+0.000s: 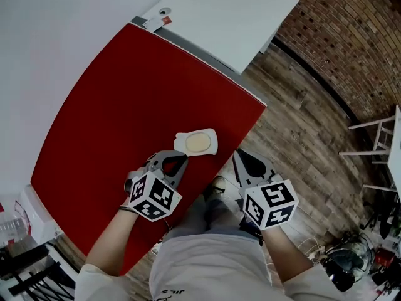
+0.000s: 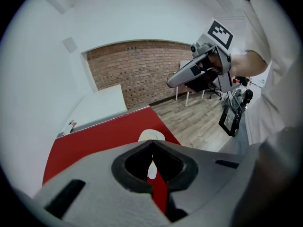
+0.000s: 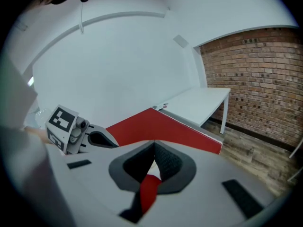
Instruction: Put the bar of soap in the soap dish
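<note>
A beige bar of soap (image 1: 198, 143) lies in the white soap dish (image 1: 212, 135), which sits near the front right corner of the red table (image 1: 125, 105). My left gripper (image 1: 182, 160) hangs just in front of the dish, jaws shut and empty. In the left gripper view the dish (image 2: 151, 135) shows just past the closed tips of the left gripper (image 2: 152, 144). My right gripper (image 1: 238, 155) is off the table's right edge, over the floor. In its own view the right gripper (image 3: 154, 145) has its jaws shut on nothing.
A white table (image 1: 238, 17) adjoins the red one at the back, with a small red-labelled item (image 1: 156, 22) on it. Wooden floor (image 1: 301, 124) and a brick wall (image 1: 351, 36) lie to the right. Clutter stands at lower left (image 1: 19, 243) and lower right (image 1: 351, 256).
</note>
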